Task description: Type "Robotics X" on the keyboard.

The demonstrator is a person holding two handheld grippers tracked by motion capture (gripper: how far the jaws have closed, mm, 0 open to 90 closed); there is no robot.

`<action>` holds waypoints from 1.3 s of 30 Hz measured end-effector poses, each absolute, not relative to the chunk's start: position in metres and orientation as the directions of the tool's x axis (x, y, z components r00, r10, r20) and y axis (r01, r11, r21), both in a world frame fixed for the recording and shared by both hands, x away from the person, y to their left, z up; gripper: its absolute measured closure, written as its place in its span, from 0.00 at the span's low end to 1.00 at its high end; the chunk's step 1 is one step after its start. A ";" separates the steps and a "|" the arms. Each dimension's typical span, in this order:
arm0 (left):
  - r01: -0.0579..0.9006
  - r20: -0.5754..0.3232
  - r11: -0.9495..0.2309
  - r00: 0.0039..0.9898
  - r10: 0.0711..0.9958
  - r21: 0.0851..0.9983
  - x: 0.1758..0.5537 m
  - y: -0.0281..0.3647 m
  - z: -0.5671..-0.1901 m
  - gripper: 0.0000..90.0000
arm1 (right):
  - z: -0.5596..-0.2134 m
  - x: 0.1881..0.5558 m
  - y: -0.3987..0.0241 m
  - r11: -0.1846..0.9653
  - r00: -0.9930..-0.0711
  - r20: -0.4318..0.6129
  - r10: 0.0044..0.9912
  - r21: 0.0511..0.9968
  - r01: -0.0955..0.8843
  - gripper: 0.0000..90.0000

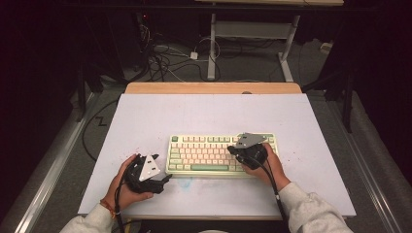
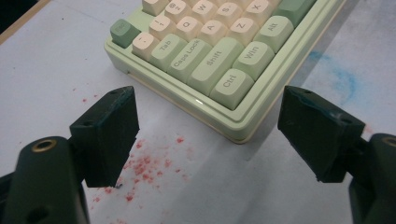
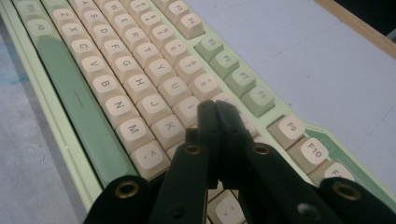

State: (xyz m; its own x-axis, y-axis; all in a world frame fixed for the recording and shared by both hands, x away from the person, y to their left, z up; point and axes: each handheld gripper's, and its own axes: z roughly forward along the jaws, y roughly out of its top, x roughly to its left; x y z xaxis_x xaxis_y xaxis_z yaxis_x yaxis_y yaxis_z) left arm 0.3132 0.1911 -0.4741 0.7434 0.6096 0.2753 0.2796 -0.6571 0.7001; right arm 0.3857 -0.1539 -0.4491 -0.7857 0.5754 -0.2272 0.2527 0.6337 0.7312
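A pale green keyboard (image 1: 219, 154) with cream and green keys lies in the middle of the white table sheet. My right gripper (image 1: 233, 150) hovers over the keyboard's right part, its jaws pressed together with nothing between them. In the right gripper view the shut tips (image 3: 215, 112) hang just above the cream keys (image 3: 154, 88) near the letter rows. My left gripper (image 1: 165, 178) rests on the sheet left of the keyboard's near left corner (image 2: 236, 135), jaws wide apart and empty; in the left gripper view its fingers (image 2: 109, 135) frame that corner.
The white sheet (image 1: 145, 116) covers a wooden table whose far edge (image 1: 214, 88) shows at the back. Red specks (image 2: 144, 165) and a blue smudge (image 2: 343, 79) mark the sheet near the keyboard. Cables and a desk frame (image 1: 212, 48) lie on the floor beyond.
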 end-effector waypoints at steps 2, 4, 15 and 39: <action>0.278 0.275 -0.657 0.745 0.608 0.700 0.313 0.191 -0.474 0.22 | -0.450 0.388 -0.151 0.642 -0.786 -0.235 0.571 0.724 0.250 1.00; 0.279 0.275 -0.660 0.747 0.606 0.697 0.313 0.190 -0.475 0.22 | -0.451 0.390 -0.150 0.639 -0.784 -0.229 0.578 0.724 0.260 1.00; 0.271 0.284 -0.672 0.752 0.594 0.689 0.314 0.189 -0.476 0.22 | -0.456 0.397 -0.142 0.662 -0.787 -0.239 0.570 0.700 0.268 1.00; 0.275 0.284 -0.683 0.758 0.587 0.677 0.314 0.189 -0.477 0.22 | -0.446 0.390 -0.147 0.628 -0.782 -0.231 0.579 0.738 0.247 0.97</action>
